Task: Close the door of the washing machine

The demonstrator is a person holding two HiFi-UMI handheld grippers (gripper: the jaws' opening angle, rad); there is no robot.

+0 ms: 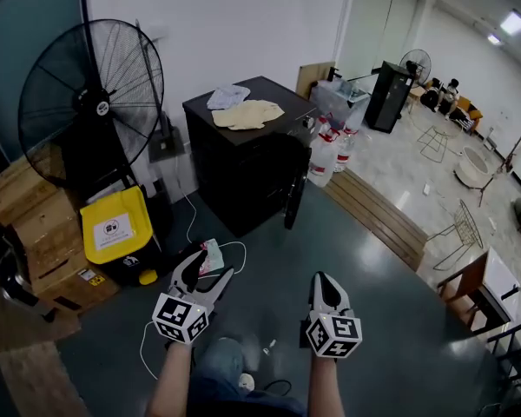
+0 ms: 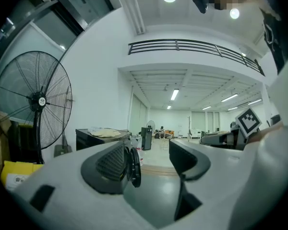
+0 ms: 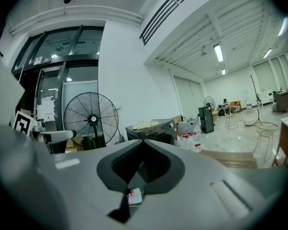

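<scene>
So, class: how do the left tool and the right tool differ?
The left tool has its jaws apart; the right tool has them meeting at the tips. The left tool angles inward; the right tool points straight ahead. Both are empty, short of the washing machine with its door open.

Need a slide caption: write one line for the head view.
Left gripper open and right gripper shut, facing a black washing machine whose door stands open, cloths on top.

Washing machine point(image 2: 89, 139) lower front (most of it) behind the left gripper point(image 2: 149, 150).
</scene>
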